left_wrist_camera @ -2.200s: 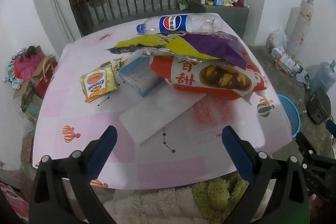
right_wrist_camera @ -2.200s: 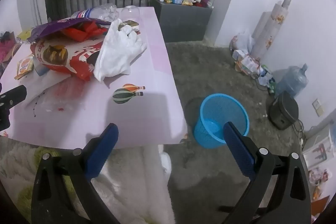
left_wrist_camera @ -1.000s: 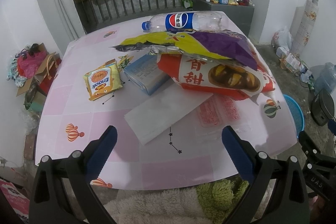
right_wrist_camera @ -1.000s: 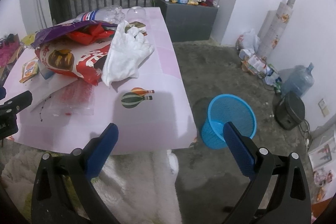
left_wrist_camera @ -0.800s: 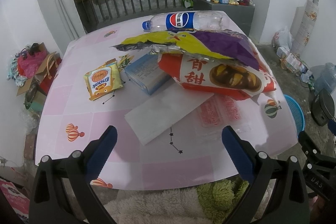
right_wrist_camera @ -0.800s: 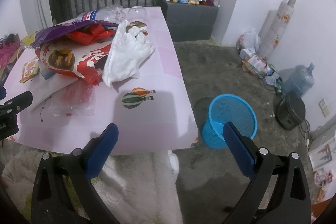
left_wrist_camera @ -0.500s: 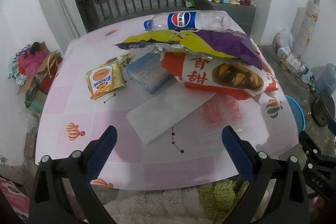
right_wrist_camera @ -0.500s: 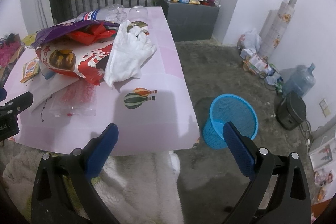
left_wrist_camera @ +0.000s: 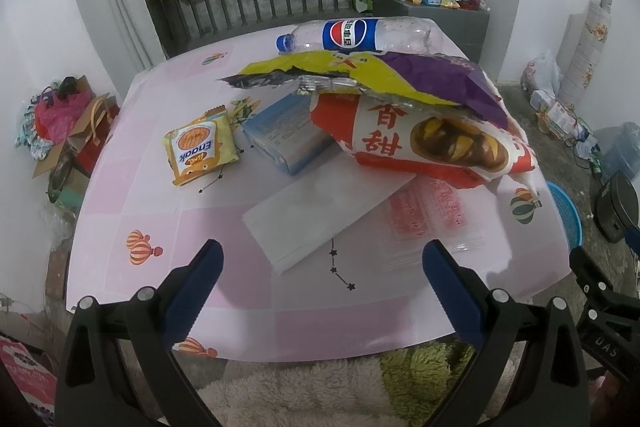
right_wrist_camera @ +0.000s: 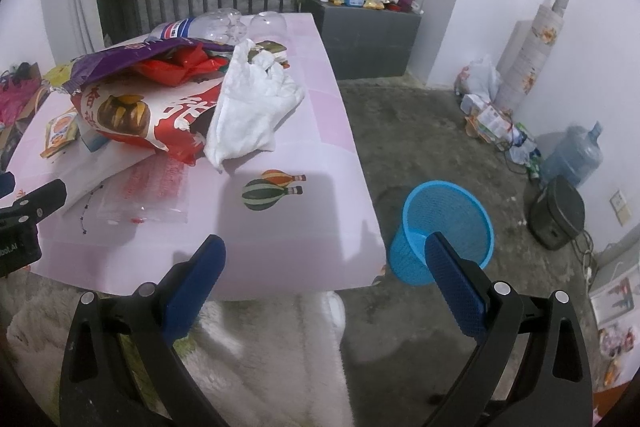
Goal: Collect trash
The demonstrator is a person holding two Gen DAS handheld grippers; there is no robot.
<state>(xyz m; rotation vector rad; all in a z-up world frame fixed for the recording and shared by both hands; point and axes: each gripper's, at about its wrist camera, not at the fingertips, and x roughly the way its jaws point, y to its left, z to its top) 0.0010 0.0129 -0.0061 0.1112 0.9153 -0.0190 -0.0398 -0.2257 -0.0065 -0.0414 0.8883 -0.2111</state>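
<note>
Left gripper (left_wrist_camera: 322, 261) jaws wide apart, empty, hovering over near worktop (left_wrist_camera: 120, 195) edge. Right gripper (right_wrist_camera: 324, 255) also spread wide, empty, over the worktop's near right corner. Trash on worktop: white flat packet (left_wrist_camera: 320, 211) nearest left gripper, clear printed bag (left_wrist_camera: 432, 215) beside it, red snack bag (left_wrist_camera: 424, 143) under purple-yellow bag (left_wrist_camera: 400, 75), blue box (left_wrist_camera: 280, 135), Enaak packet (left_wrist_camera: 200, 151), Pepsi bottle (left_wrist_camera: 356, 35) at far edge. White glove (right_wrist_camera: 252, 107) rests against red bag. Blue basket (right_wrist_camera: 448, 223) on floor right of worktop.

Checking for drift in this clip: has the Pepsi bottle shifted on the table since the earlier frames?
No. The Pepsi bottle lies at the table's far edge as before, just behind the yellow-purple bag; only the camera view shifts slightly.
</note>
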